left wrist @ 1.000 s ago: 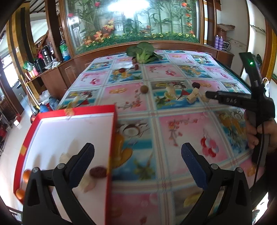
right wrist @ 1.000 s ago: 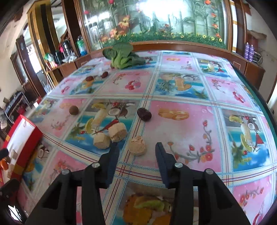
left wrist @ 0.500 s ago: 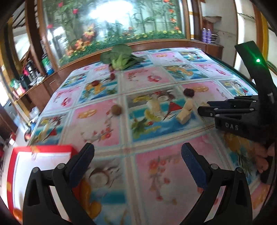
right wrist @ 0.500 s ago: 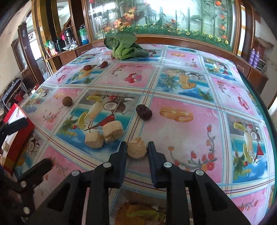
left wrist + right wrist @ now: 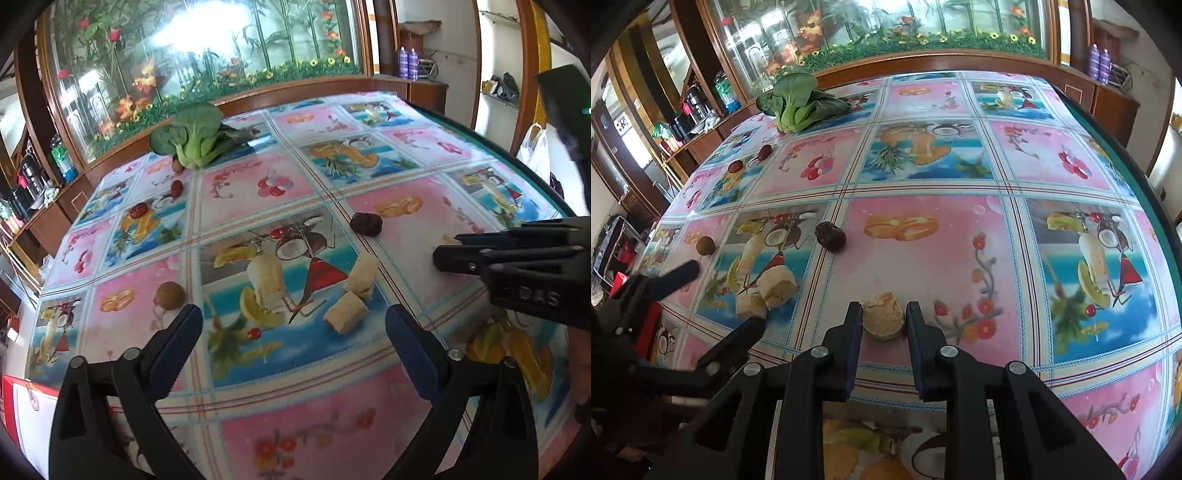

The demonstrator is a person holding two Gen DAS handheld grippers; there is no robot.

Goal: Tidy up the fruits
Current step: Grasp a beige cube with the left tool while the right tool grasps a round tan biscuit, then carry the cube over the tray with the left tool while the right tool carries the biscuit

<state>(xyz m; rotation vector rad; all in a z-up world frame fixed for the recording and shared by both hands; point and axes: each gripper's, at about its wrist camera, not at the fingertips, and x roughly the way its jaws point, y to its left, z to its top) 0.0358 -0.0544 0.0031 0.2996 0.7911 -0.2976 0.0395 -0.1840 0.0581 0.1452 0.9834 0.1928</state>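
My right gripper (image 5: 884, 317) is shut on a tan banana chunk (image 5: 884, 320) that rests on the fruit-print tablecloth; it shows from the side as the right gripper (image 5: 448, 254). My left gripper (image 5: 293, 326) hangs wide over the table and its jaws are closing. Two peeled banana pieces (image 5: 347, 317) (image 5: 364, 275) lie just ahead of its tips, untouched by the pads. A dark red date (image 5: 365, 223) sits beyond them. A brown round fruit (image 5: 170, 294) lies near the left finger. From the right wrist I see the left gripper (image 5: 713, 306) beside the banana pieces (image 5: 775, 286).
A red tray (image 5: 14, 406) with a white floor shows at the bottom left corner. Two more dates (image 5: 138, 210) (image 5: 176, 188) and a bok choy (image 5: 195, 136) lie toward the far side. The table's green edge (image 5: 535, 177) runs along the right. A wooden cabinet borders the far edge.
My left gripper swung from over the red tray to the banana pieces on the table. My right gripper's jaws closed onto the tan banana chunk.
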